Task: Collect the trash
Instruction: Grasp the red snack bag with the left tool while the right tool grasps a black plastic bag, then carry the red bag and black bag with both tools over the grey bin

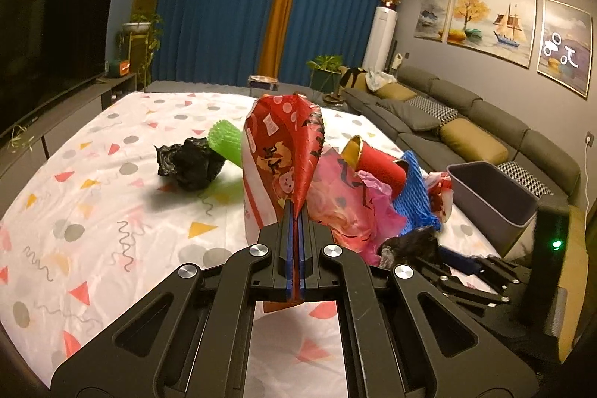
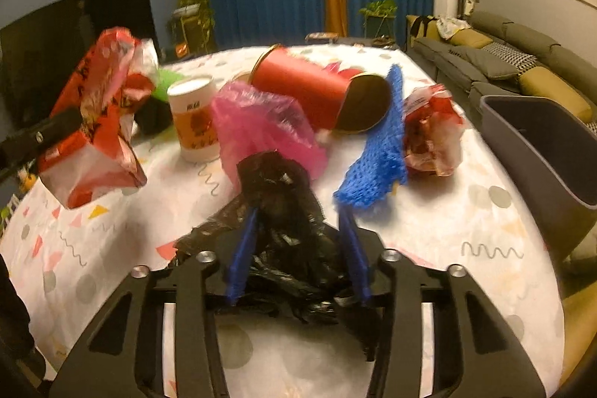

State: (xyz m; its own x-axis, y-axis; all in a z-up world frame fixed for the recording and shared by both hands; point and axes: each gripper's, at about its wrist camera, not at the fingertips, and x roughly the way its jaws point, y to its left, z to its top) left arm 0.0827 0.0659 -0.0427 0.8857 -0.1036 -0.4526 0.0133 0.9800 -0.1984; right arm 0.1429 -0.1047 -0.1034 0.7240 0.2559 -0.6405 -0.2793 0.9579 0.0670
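My left gripper [image 1: 296,211] pinched the red snack bag [image 1: 276,152]; the right gripper [image 2: 298,237], part-spread, straddled a black plastic bag [image 2: 283,211]; the grey bin [image 2: 541,144] came next, I judged.

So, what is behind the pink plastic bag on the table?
A red can lies on its side behind the pink bag. The bag covers the can's lower front part, so that part cannot be seen.

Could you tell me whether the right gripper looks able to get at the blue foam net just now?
Probably not yet: the right gripper has a crumpled black bag between its fingers, though the blue foam net lies uncovered just ahead.
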